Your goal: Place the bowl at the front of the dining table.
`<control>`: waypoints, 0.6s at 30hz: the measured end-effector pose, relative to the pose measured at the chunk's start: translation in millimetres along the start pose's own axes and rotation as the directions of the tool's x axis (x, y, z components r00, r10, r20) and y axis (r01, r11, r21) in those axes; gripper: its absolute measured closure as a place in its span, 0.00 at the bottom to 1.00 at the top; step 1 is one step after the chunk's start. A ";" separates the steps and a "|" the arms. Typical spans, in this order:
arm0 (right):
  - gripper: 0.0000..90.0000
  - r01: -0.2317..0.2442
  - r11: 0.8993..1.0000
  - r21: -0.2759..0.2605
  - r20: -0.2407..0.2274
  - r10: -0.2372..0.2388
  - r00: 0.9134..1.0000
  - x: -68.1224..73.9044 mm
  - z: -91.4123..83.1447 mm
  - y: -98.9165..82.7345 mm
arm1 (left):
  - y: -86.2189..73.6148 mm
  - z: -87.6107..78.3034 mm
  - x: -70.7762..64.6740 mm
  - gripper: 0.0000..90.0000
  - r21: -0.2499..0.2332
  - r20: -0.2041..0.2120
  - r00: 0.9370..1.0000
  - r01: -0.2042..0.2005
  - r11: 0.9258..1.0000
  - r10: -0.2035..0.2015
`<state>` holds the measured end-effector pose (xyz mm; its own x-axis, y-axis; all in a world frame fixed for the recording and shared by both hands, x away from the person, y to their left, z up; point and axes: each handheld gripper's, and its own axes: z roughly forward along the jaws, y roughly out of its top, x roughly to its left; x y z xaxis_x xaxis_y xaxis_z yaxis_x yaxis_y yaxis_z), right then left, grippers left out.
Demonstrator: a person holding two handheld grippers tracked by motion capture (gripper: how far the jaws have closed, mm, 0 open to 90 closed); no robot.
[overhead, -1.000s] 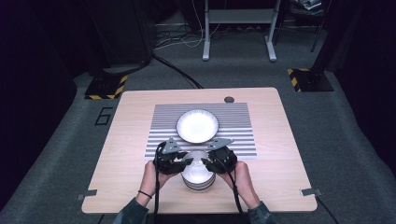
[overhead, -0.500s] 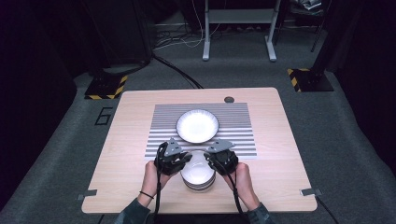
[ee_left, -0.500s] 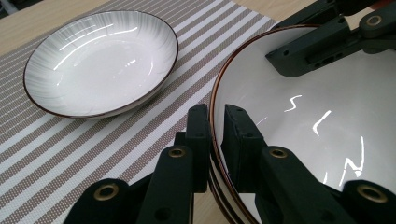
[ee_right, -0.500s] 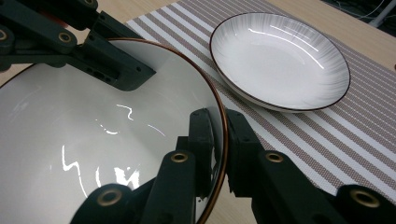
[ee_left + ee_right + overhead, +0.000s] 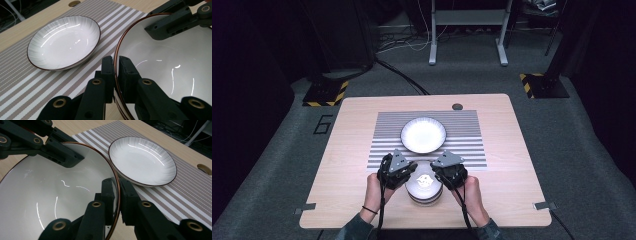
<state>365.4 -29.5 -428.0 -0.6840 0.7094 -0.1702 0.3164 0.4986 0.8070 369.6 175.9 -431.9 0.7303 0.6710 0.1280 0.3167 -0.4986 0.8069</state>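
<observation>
Left gripper view shows both grippers, left gripper and right gripper, clamped on the bowl rim, likely lifting it next toward the plate.

A striped mat lies on the desk, toward its far edge, with a plate on the mat's middle. A bowl sits just off the mat's near edge, close to the desk's near edge. The left gripper is at the bowl's left rim and the right gripper at its right rim.

A white brown-rimmed bowl was held near the table's front edge, a shallow white plate set farther back.
</observation>
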 end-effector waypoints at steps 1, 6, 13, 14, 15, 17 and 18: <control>0.92 0.000 1.000 0.000 0.004 0.000 1.000 0.6 -0.7 0.2 | 0.2 -0.2 -0.4 0.92 -0.008 -0.004 1.000 -0.001 1.000 0.001; 0.92 0.010 1.000 -0.015 0.015 -0.010 1.000 2.1 -3.1 1.1 | 1.3 -2.9 -1.9 0.92 -0.020 -0.016 1.000 -0.008 1.000 0.008; 0.92 0.025 0.999 -0.021 0.024 -0.025 0.999 3.6 -7.0 3.4 | 3.9 -7.2 -3.2 0.92 -0.035 -0.029 0.999 -0.023 0.999 0.022; 0.92 0.026 0.999 -0.021 0.025 -0.025 0.999 4.0 -7.4 3.8 | 4.2 -7.8 -3.4 0.92 -0.037 -0.031 0.999 -0.024 0.999 0.023; 0.92 0.027 0.999 -0.023 0.027 -0.027 0.999 4.4 -7.9 4.3 | 4.5 -8.6 -3.5 0.92 -0.039 -0.032 0.999 -0.025 0.999 0.024; 0.91 0.030 0.999 -0.026 0.032 -0.029 0.999 5.3 -8.9 5.2 | 5.0 -9.8 -3.7 0.92 -0.045 -0.036 0.999 -0.026 0.999 0.024; 0.91 0.032 0.999 -0.026 0.035 -0.031 0.999 5.6 -9.4 5.7 | 5.2 -10.3 -3.8 0.92 -0.047 -0.038 0.999 -0.027 0.999 0.025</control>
<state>357.2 -27.3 -419.1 -0.6702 0.7104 -0.2147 0.2771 0.5080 0.8156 362.3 176.4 -422.3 0.7148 0.6783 0.1701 0.2676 -0.4901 0.8295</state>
